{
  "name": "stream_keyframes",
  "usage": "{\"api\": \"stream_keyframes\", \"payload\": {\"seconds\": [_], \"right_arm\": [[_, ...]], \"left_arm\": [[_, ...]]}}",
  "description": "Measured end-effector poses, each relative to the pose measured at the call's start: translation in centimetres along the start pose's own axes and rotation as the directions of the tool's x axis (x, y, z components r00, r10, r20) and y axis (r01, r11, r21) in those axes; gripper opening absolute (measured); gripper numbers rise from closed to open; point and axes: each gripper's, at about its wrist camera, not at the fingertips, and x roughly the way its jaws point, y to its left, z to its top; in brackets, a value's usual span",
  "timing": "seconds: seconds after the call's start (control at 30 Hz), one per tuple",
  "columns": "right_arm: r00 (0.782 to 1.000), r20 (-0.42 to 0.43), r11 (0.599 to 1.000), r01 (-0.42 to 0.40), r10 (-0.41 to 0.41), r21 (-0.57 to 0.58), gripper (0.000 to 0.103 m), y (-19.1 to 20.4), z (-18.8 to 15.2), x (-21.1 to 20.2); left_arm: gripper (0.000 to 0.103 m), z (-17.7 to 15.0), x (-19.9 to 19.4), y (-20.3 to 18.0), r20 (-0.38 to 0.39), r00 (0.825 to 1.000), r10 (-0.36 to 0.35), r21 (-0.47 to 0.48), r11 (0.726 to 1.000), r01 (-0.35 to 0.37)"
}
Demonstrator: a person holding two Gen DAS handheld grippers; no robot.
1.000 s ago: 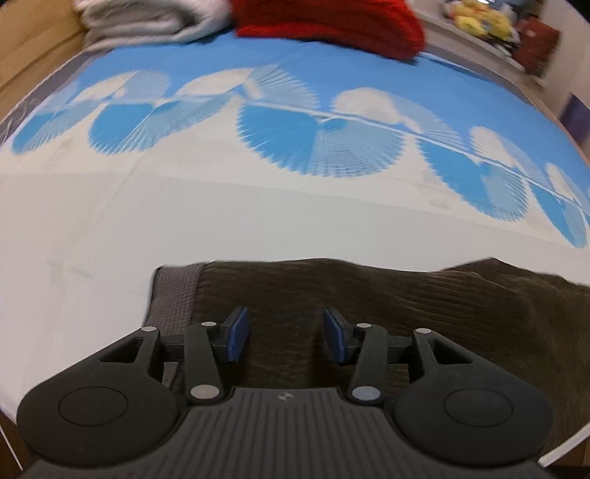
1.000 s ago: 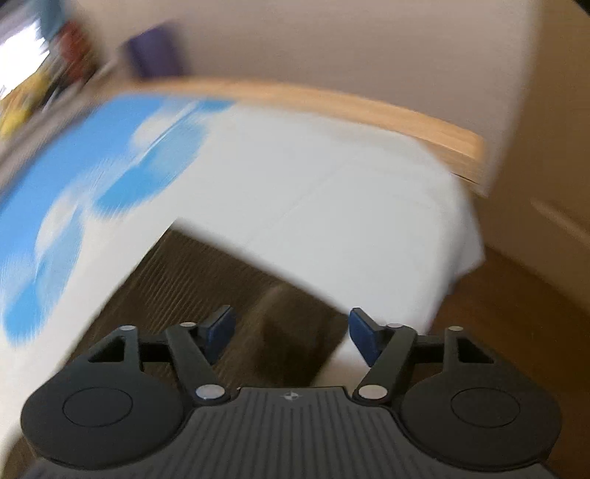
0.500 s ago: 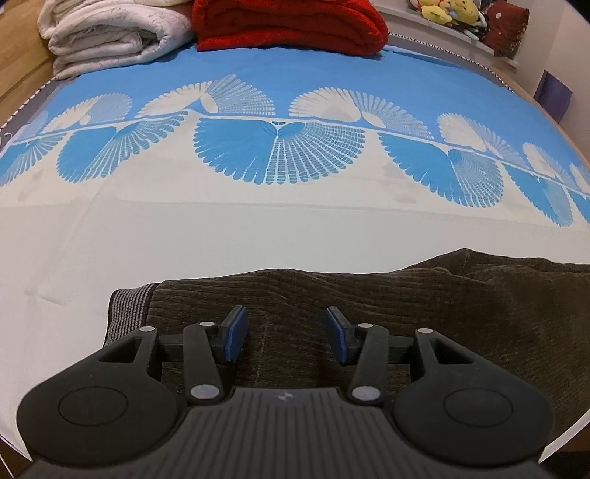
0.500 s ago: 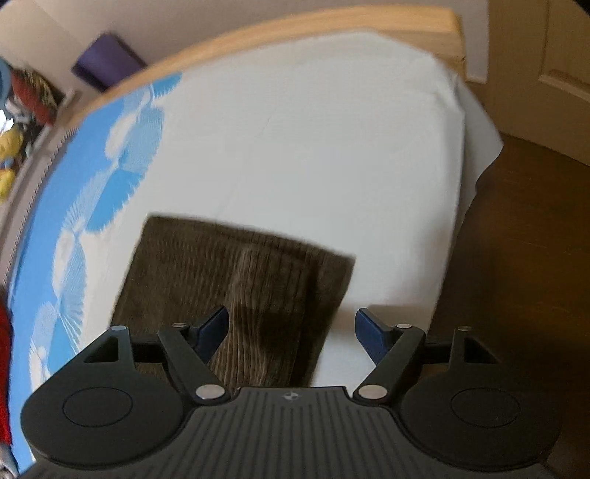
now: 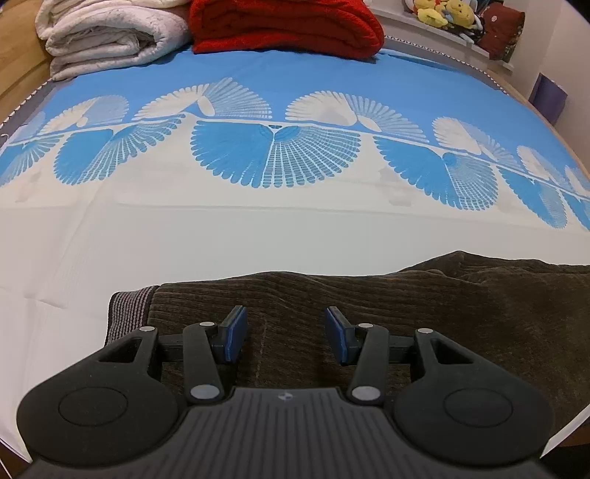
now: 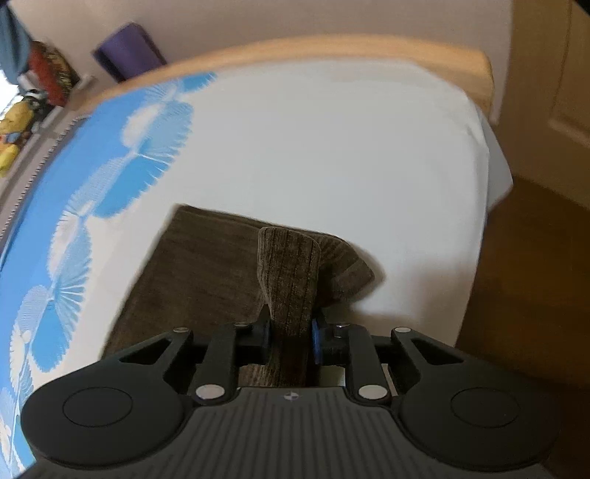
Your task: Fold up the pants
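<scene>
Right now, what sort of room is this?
Most likely a bedroom: a bed with a blue-and-white cover, folded blankets stacked at its far end, and stuffed toys on a ledge behind.

Brown corduroy pants (image 5: pixel 405 306) lie flat near bed's front edge, w/ grey ribbed waistband (image 5: pixel 127 307) at left end. At right end, a fabric fold (image 6: pixel 291 280) stands pinched up off the rest.

Pants (image 5: pixel 405 306) lie on the bed's (image 5: pixel 258 235) near edge, blankets (image 5: pixel 206 29) stacked far behind.
</scene>
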Motion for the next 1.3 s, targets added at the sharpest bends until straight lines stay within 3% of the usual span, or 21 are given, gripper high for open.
{"api": "stream_keyframes", "payload": {"seconds": [0.1, 0.17, 0.2, 0.27, 0.33, 0.43, 0.5, 0.53, 0.6, 0.7, 0.77, 0.83, 0.9, 1.0, 1.07, 1.1, 1.17, 1.23, 1.3], "right_arm": [[0.992, 0.116, 0.988, -0.031, 0.048, -0.149, 0.019, 3.6, -0.8, -3.5], [0.969, 0.213, 0.944, -0.048, 0.123, -0.327, 0.019, 7.5, -2.5, -7.1], [0.947, 0.263, 0.903, -0.058, 0.185, -0.427, 0.019, 9.7, -3.9, -9.3], [0.888, 0.315, 0.795, -0.088, 0.336, -0.600, 0.019, 13.6, -7.9, -13.6], [0.829, 0.297, 0.665, -0.115, 0.474, -0.738, 0.019, 16.6, -13.0, -17.4], [0.747, 0.171, 0.416, -0.152, 0.642, -0.896, 0.019, 19.6, -22.8, -22.0], [0.719, 0.054, 0.250, -0.170, 0.693, -0.953, 0.019, 20.5, -28.9, -23.7], [0.716, -0.027, 0.152, -0.184, 0.698, -0.971, 0.020, 20.9, -32.7, -24.1], [0.730, -0.173, -0.023, -0.211, 0.661, -0.977, 0.020, 21.0, -38.8, -23.9], [0.792, -0.356, -0.298, -0.231, 0.495, -0.926, 0.021, 20.6, -47.1, -21.3], [0.839, -0.383, -0.398, -0.222, 0.387, -0.890, 0.023, 19.9, -50.3, -19.2], [0.846, -0.351, -0.452, -0.150, 0.403, -0.880, 0.027, 19.3, -51.6, -19.3], [0.833, -0.365, -0.465, -0.150, 0.415, -0.873, 0.042, 19.2, -51.4, -20.3], [0.791, -0.445, -0.436, -0.254, 0.419, -0.863, 0.052, 19.0, -49.3, -21.5], [0.738, -0.517, -0.408, -0.351, 0.433, -0.843, 0.056, 19.2, -47.7, -22.6], [0.716, -0.534, -0.380, -0.388, 0.449, -0.840, 0.060, 19.6, -47.2, -23.0], [0.686, -0.542, -0.283, -0.463, 0.485, -0.840, 0.065, 19.8, -44.8, -23.1], [0.685, -0.527, -0.179, -0.514, 0.503, -0.839, 0.065, 20.0, -42.3, -22.5], [0.706, -0.488, -0.049, -0.543, 0.513, -0.838, 0.066, 19.9, -39.3, -21.4]], "left_arm": [[0.052, -0.1, -0.3, -0.1, 0.006, 1.000, -0.012, 0.001, 1.000, 0.012], [0.052, -0.1, -0.5, -0.2, 0.009, 1.000, -0.016, -0.001, 1.000, 0.016], [0.052, -0.2, -0.6, -0.3, 0.009, 1.000, -0.018, -0.001, 1.000, 0.018], [0.052, -0.4, -0.7, -0.4, 0.007, 1.000, -0.020, 0.006, 1.000, 0.020], [0.052, -0.7, -0.7, -0.3, 0.004, 1.000, -0.014, 0.014, 1.000, 0.014], [0.052, -1.0, -0.6, 0.2, -0.004, 1.000, -0.005, 0.017, 1.000, 0.005], [0.052, -1.2, -0.6, 0.8, -0.008, 1.000, 0.000, 0.012, 1.000, 0.000], [0.052, -1.2, -0.6, 1.1, -0.011, 1.000, 0.003, 0.006, 1.000, -0.003], [0.052, -1.3, -0.6, 1.6, -0.016, 1.000, 0.004, -0.004, 1.000, -0.004], [0.052, -1.4, -0.7, 2.2, -0.021, 1.000, 0.005, -0.014, 1.000, -0.005], [0.052, -1.5, -0.6, 2.3, -0.031, 0.999, 0.006, -0.018, 1.000, -0.007], [0.053, -1.7, -0.5, 2.2, -0.043, 0.999, 0.003, -0.013, 1.000, -0.003], [0.057, -1.9, -0.4, 2.0, -0.053, 0.998, -0.025, 0.000, 1.000, 0.026], [0.059, -2.2, -0.2, 1.5, -0.081, 0.993, -0.090, 0.000, 0.996, 0.090], [0.061, -2.3, 0.0, 1.1, -0.106, 0.985, -0.140, -0.014, 0.990, 0.139], [0.061, -2.4, 0.1, 0.7, -0.116, 0.980, -0.161, -0.013, 0.987, 0.161], [0.062, -2.6, 0.3, -0.4, -0.137, 0.971, -0.197, 0.009, 0.980, 0.200], [0.062, -2.8, 0.4, -1.6, -0.155, 0.960, -0.232, 0.027, 0.971, 0.239], [0.062, -3.0, 0.7, -2.6, -0.179, 0.945, -0.274, 0.036, 0.958, 0.285]]}}
